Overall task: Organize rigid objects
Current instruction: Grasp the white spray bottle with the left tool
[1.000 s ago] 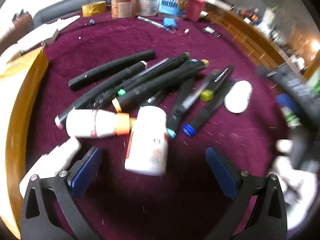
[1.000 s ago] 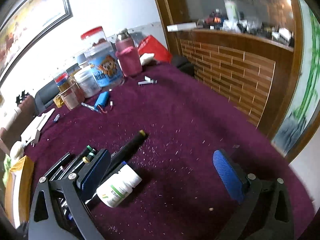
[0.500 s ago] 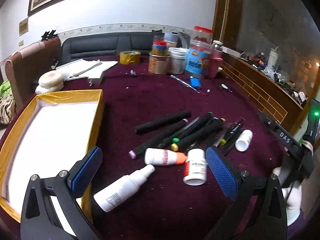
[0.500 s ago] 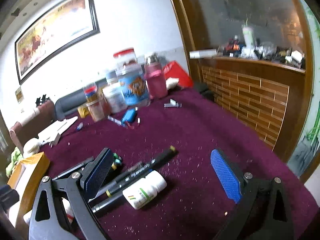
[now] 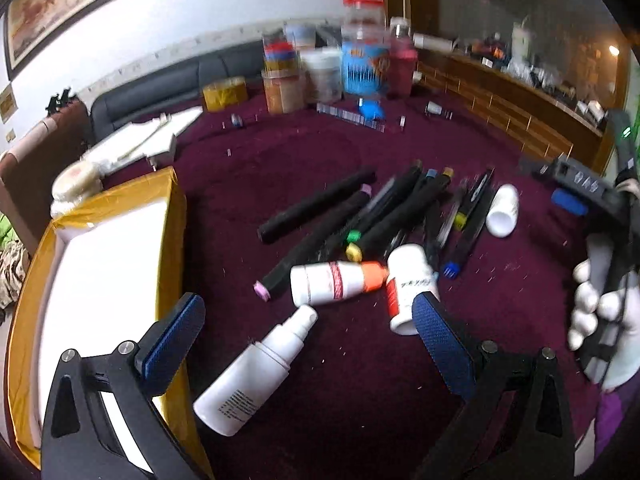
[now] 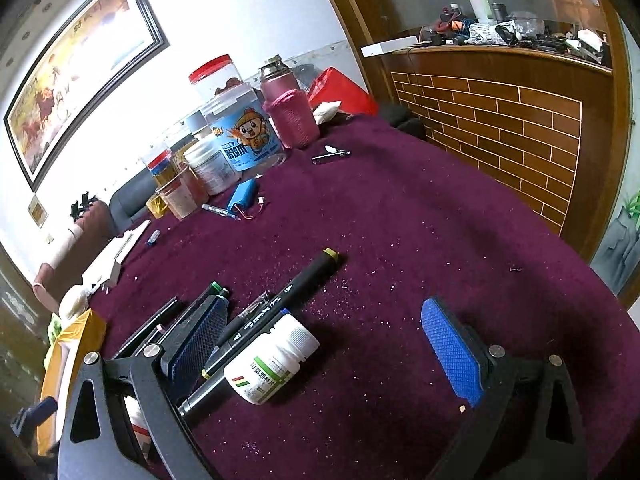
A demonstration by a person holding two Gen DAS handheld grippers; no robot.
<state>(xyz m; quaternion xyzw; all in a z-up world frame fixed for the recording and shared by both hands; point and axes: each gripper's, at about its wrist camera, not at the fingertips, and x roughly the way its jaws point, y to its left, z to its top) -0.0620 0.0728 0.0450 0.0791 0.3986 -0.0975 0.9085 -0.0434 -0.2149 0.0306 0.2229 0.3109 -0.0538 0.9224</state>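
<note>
Lying in a loose heap near the middle of the bench, which is covered in maroon cloth, are the black markers with coloured end caps: pink, green, yellow, blue. Against their near ends rest a white bottle with an orange cap and a red band, and a white pill bottle with a red label; its writing is too blurred to read. A white spray bottle lies closer to the left gripper, small dark print on its side illegible. That gripper hangs wide apart, grasping nothing. Along the bench's left edge sits a gold-sided box with a white inside.

The right gripper is likewise spread and empty, a white bottle with a green-striped label lying between its fingers beside a yellow-tipped marker bearing white script too small to read. Jars crowd the far edge, one blue with a cartoon figure.
</note>
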